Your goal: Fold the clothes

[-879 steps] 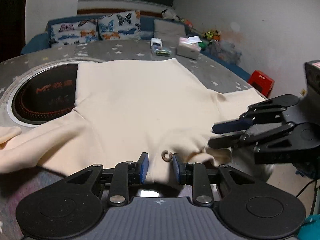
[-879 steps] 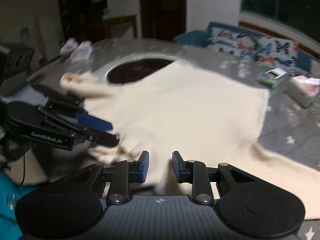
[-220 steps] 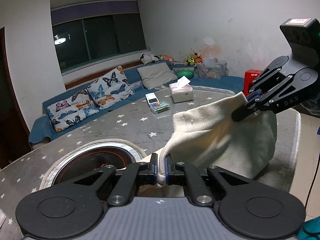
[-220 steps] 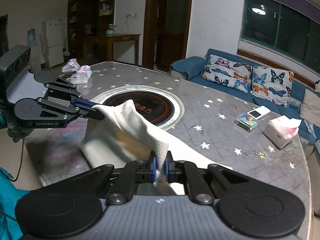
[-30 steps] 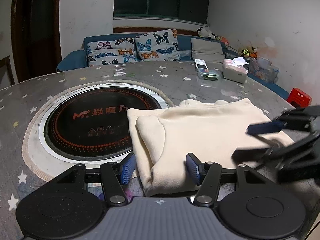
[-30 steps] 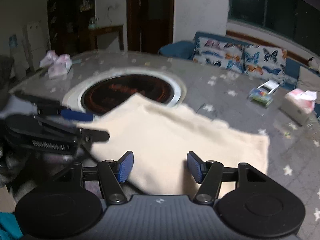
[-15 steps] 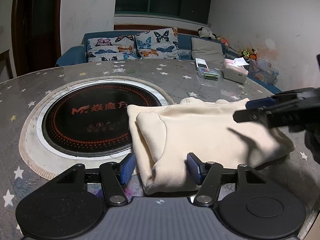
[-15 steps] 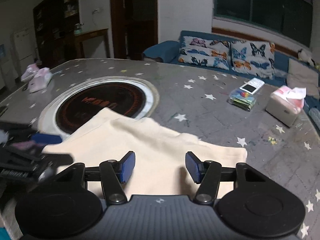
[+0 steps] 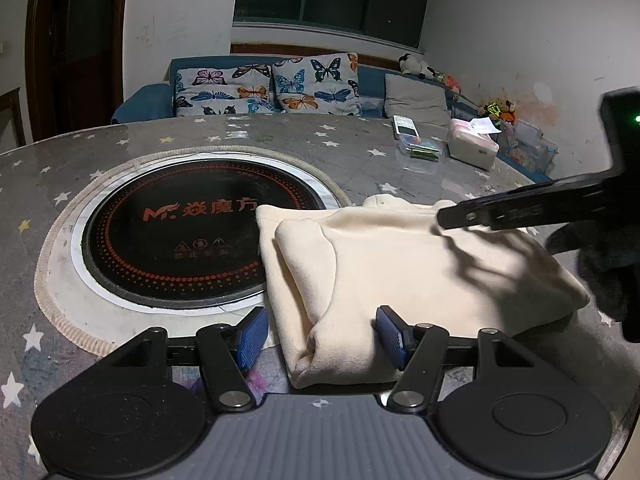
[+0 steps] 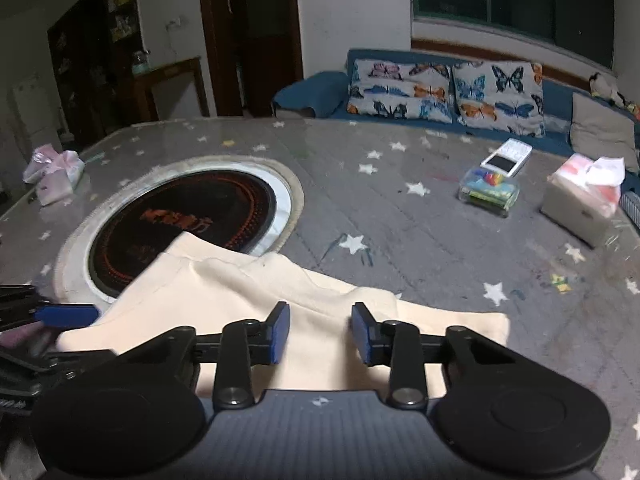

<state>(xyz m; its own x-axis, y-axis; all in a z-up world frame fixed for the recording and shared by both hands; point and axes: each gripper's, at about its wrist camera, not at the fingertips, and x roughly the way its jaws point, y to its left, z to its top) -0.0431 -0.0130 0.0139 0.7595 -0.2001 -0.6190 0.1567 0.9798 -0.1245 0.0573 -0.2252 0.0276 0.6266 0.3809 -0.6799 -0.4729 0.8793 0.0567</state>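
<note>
Left tongs [image 9: 318,332] wide apart, straddling the near corner of soft cream fleece garment [image 9: 400,264], unclamped. Right tongs [image 10: 320,334] closing, pads apart over garment. Garment folded, rectangular, on star-patterned grey worktop [image 10: 400,208] beside round black hob [image 9: 176,236]

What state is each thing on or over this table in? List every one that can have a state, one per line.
Cream garment: folded, lying flat, one corner over the cooktop's rim.
Left gripper: open, straddling the garment's near corner.
Right gripper: closing, cloth between the pads but not yet pinched.
Cooktop: off, partly covered.
Tissue box: open, a tissue sticking out.
Phone: screen dark.
</note>
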